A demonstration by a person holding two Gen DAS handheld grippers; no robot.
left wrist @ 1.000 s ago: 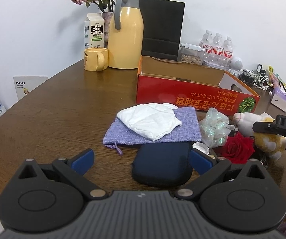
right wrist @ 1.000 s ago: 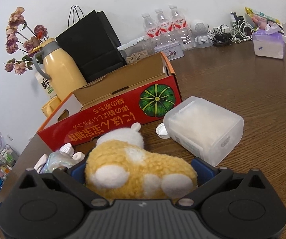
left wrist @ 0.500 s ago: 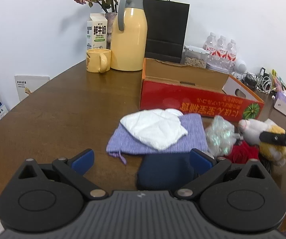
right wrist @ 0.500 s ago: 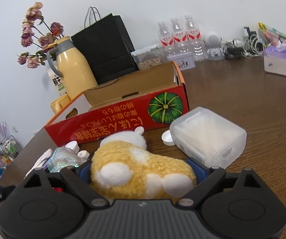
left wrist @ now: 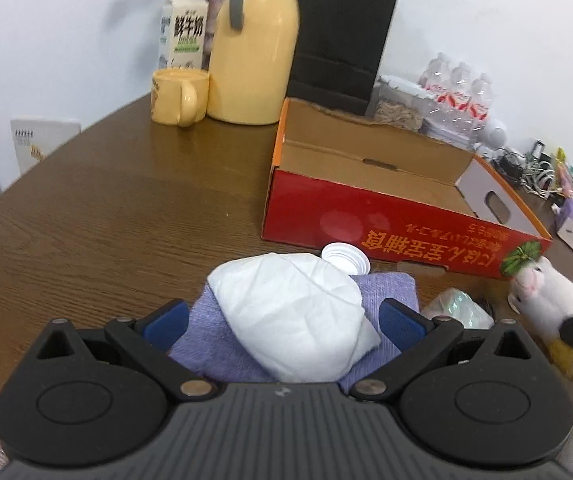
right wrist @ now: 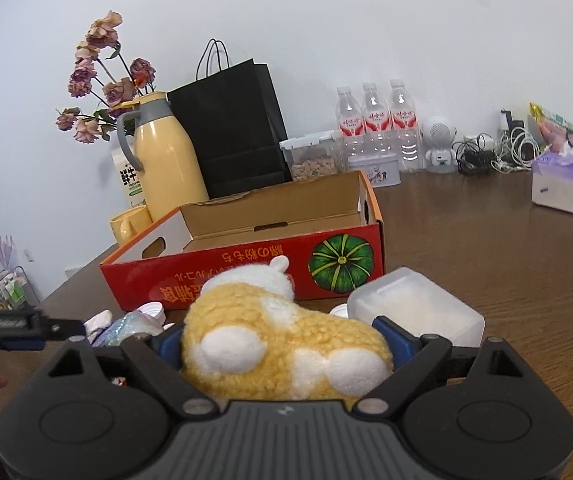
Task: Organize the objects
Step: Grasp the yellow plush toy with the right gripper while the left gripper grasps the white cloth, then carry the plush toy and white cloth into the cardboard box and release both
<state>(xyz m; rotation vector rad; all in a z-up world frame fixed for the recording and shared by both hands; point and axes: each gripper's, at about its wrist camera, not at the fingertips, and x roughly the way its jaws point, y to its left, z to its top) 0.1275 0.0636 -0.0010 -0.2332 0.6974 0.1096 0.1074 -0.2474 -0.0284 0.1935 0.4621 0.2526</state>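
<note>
While right tool [right wrist: 282, 338] grips plush toy [right wrist: 286, 344], red box [right wrist: 246, 276] stands ahead.

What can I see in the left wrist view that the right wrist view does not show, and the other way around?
Only the left wrist view shows the white cloth bundle lying on the purple pouch, both between the open left gripper fingers.

Only the right wrist view shows the translucent plastic container, the pumpkin picture whole, and the right gripper shut on the plush.

Both show the red cardboard box with nothing visible inside, the yellow plush toy, the yellow thermos, the black paper bag and the water bottles.
</note>
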